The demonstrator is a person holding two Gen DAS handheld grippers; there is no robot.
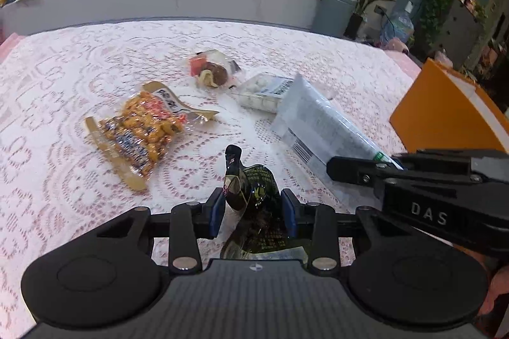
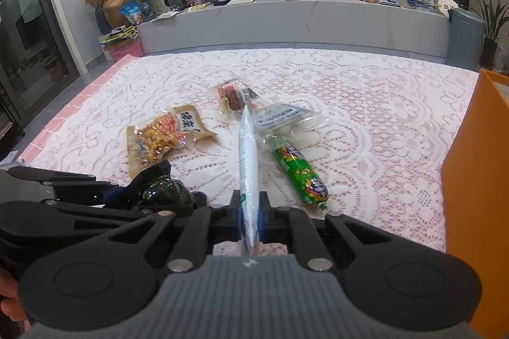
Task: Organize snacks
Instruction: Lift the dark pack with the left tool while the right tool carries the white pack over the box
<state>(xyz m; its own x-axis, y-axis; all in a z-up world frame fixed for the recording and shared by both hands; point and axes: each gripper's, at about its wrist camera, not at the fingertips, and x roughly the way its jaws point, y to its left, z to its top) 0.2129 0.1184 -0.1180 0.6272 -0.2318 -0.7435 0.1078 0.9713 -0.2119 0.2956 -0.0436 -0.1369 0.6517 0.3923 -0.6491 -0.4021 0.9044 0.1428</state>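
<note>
My left gripper [image 1: 253, 210] is shut on a dark green snack packet [image 1: 251, 184], held just above the lace tablecloth; the packet also shows in the right wrist view [image 2: 160, 191]. My right gripper [image 2: 249, 219] is shut on a white flat snack bag [image 2: 247, 154], seen edge-on; in the left wrist view the bag [image 1: 313, 122] slants up to the left. On the table lie an orange peanut bag [image 1: 143, 129], a small mixed snack pack [image 1: 211, 70], a clear box of white candies [image 1: 265, 92] and a green sausage stick [image 2: 299, 173].
An orange box [image 2: 477, 199] stands at the table's right edge, also in the left wrist view [image 1: 445, 113]. A pink lace tablecloth [image 2: 366, 103] covers the table. A grey TV bench [image 2: 286, 20] with clutter runs behind; a grey bin [image 2: 464, 33] stands at its right.
</note>
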